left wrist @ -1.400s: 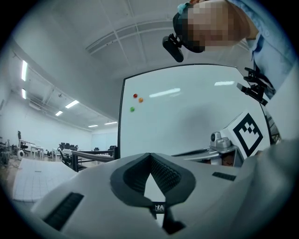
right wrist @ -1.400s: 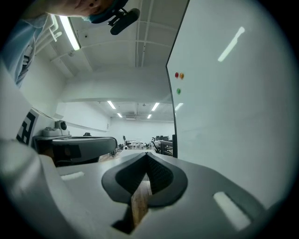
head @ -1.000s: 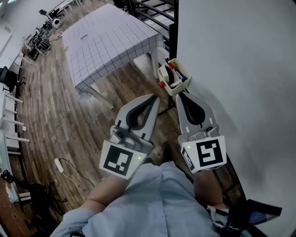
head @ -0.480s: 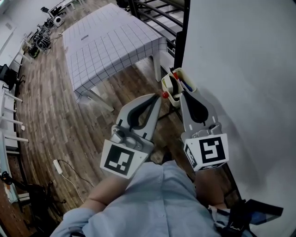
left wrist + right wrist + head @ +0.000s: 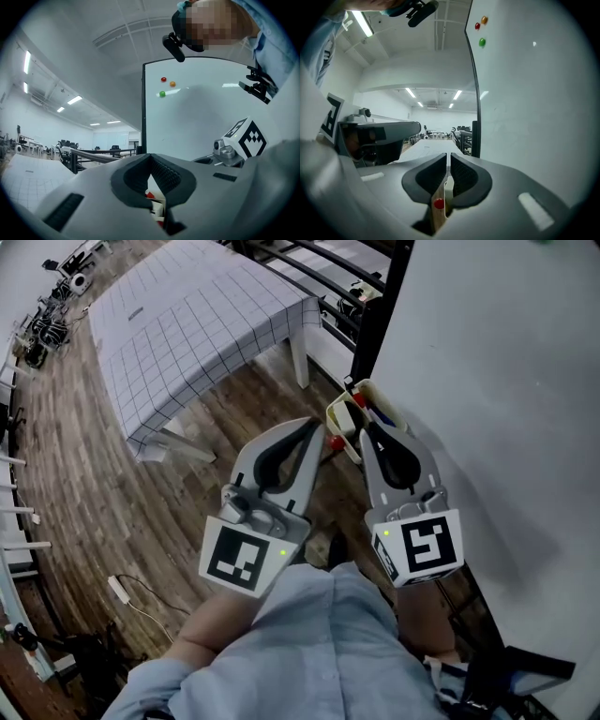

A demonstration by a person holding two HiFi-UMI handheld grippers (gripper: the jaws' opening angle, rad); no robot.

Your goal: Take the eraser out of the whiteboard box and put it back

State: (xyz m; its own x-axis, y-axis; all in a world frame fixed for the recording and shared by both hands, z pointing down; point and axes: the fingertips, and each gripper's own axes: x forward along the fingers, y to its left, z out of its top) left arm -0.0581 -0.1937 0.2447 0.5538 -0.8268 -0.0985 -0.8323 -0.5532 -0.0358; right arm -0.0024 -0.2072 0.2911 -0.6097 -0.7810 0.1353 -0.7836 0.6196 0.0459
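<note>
Head view: approach step, eraser not yet taken out.
Grey left gripper (image 5: 313, 426) is seen with jaws together and empty, just beside cream plastic whiteboard box (image 5: 339, 414); eraser is judged to be inside, not made out among red and blue pens (image 5: 367, 407). Grey right gripper (image 5: 371, 429) is also closed and empty, tip at box, white whiteboard (image 5: 506, 381) alongside. Next: jaws to be opened and lowered over eraser.

The box (image 5: 349, 416) sits against the whiteboard (image 5: 506, 381) at its left edge. My left gripper (image 5: 313, 430) lies just left of it and my right gripper (image 5: 369, 432) just before it, along the board. The table (image 5: 187, 315) stands beyond, to the left. Magnets (image 5: 482, 42) sit high on the board.
</note>
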